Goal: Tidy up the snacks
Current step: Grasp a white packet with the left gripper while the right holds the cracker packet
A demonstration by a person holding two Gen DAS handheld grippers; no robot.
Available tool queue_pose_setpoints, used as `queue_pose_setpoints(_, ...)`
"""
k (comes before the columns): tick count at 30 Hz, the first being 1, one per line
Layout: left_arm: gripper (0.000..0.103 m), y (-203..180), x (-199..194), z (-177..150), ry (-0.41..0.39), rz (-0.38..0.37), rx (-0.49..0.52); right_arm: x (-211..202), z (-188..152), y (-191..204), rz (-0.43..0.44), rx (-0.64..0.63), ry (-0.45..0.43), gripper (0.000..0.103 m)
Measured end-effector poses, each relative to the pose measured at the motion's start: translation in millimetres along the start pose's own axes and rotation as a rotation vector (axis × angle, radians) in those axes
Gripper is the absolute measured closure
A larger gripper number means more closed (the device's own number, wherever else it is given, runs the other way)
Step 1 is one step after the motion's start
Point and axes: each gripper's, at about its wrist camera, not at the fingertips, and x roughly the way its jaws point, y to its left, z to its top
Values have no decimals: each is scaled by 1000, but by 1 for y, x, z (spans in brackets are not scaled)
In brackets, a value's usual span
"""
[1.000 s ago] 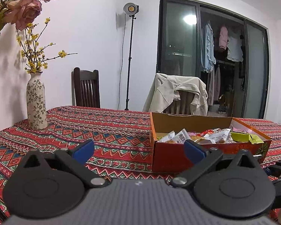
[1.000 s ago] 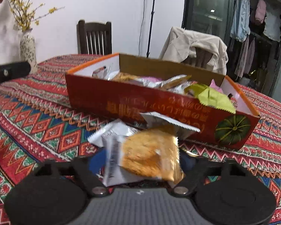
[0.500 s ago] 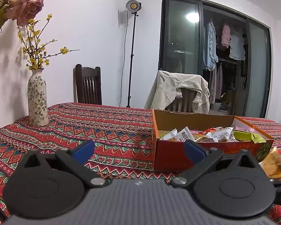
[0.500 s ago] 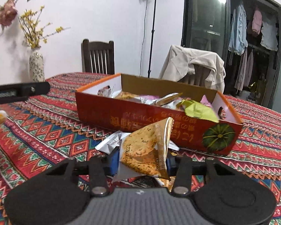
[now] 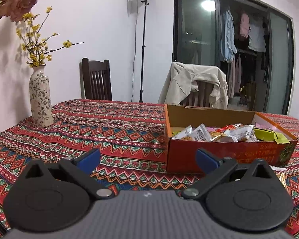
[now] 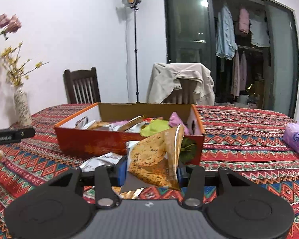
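An orange cardboard box [image 6: 93, 141] [image 5: 229, 155] holding several snack packets sits on the patterned tablecloth. My right gripper [image 6: 151, 169] is shut on a golden cookie packet [image 6: 155, 159], lifted just in front of the box's near wall. A white packet [image 6: 101, 159] lies on the cloth beside the box, and another golden packet [image 6: 129, 194] lies under the gripper. My left gripper [image 5: 147, 158] stands open with nothing between its blue fingers, left of the box's front corner. Part of the left gripper shows as a black bar [image 6: 12, 135] at the right wrist view's left edge.
A patterned vase with flowers [image 5: 40, 101] stands at the table's far left. A purple tissue pack [image 6: 297, 139] lies at the right. Behind the table are a dark wooden chair [image 5: 96, 81], a chair draped with a beige jacket [image 5: 193, 83] and a lamp stand [image 5: 142, 45].
My right gripper closed on the cookie packet, lifted it off the cloth and swung to the right along the box front. The left gripper barely moved.
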Motion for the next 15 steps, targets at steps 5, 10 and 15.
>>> queue_pose_setpoints(5, 0, -23, -5, 7, 1, -37, 42, 15, 4, -17, -20, 29, -5, 58)
queue_pose_setpoints(10, 0, -58, 1, 5, 28, -72, 114, 32, -5, -29, -13, 79, 18, 58)
queue_pose_setpoints(15, 0, -83, 11, 0, 62, -81, 144, 28, -9, -33, 1, 90, -7, 58)
